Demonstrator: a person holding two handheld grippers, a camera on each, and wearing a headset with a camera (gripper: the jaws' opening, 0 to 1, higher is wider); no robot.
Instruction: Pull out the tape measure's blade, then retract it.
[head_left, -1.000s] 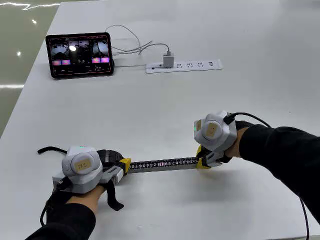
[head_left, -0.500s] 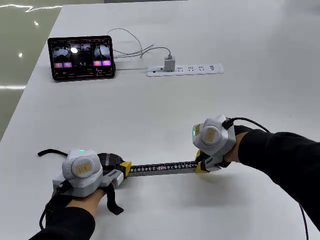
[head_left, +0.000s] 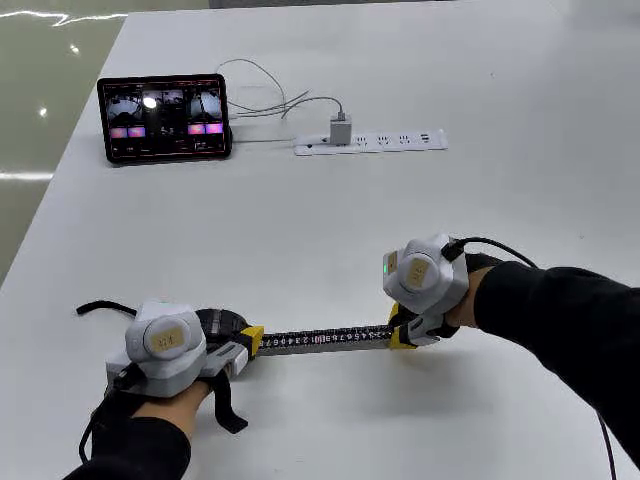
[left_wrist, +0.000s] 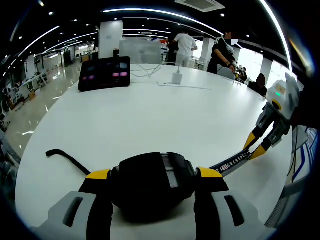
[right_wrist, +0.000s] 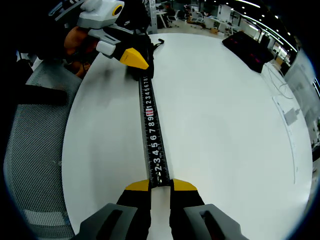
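The blade (head_left: 325, 338) lies stretched along the white tabletop's (head_left: 330, 230) near edge!
Here the left gripper (head_left: 240, 340) clamps the tape measure (left_wrist: 152, 182), the right gripper (head_left: 402, 338) pinches the blade's tip; tablet (head_left: 165, 116) and power strip (head_left: 372, 142) sit toward the far edge, bright office (left_wrist: 150, 30) beyond.

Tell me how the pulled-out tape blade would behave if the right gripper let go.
The blade lies straight along the table, so it's probably fairly stiff at this length. Pinched at its tip by the right gripper, it would likely spring back toward the case that the left gripper clamps.
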